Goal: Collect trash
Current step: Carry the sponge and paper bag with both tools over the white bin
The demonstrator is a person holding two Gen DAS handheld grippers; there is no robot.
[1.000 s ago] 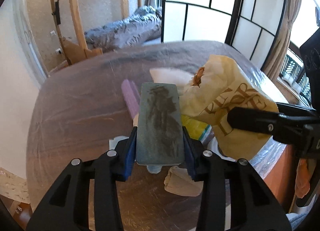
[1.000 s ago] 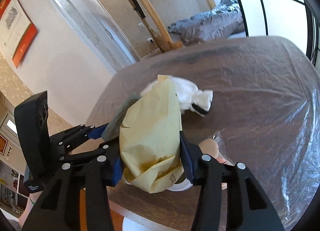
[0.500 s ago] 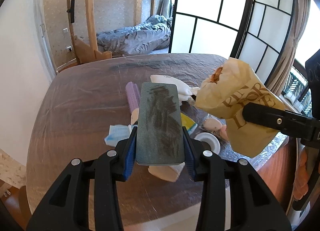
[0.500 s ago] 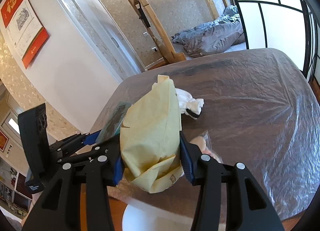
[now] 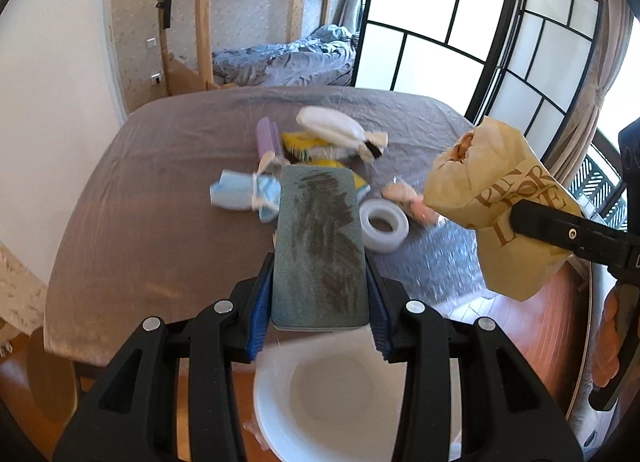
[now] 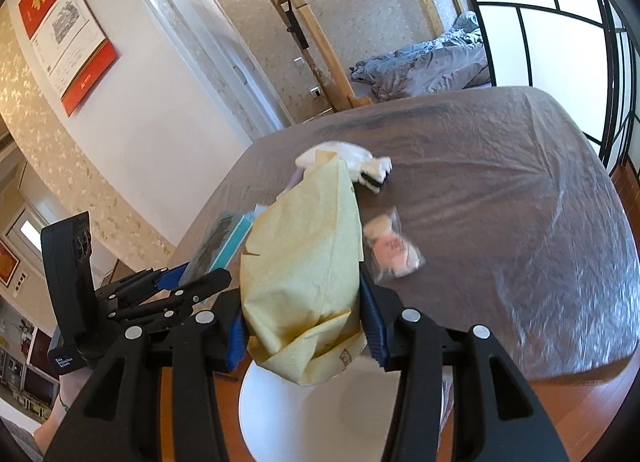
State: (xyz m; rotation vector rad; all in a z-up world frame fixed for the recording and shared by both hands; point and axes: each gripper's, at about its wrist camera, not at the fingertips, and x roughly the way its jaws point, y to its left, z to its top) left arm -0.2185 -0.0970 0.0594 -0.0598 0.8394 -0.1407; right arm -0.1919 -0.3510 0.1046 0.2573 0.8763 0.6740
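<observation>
Left wrist view: a grey sponge block is clamped between the left gripper pads above a white bin, with the table litter beyond. A yellow paper bag is pinched in the right gripper over the same bin. If either is released off-centre, the rim could be struck and the item dropped on the floor.

Left black two-finger gripper with blue pads points steeply downward, jaws clamped on a flat grey-green scuffed rectangular sponge block. Right black two-finger gripper with blue pads angles down, jaws clamped on a crumpled yellow paper bag.
</observation>
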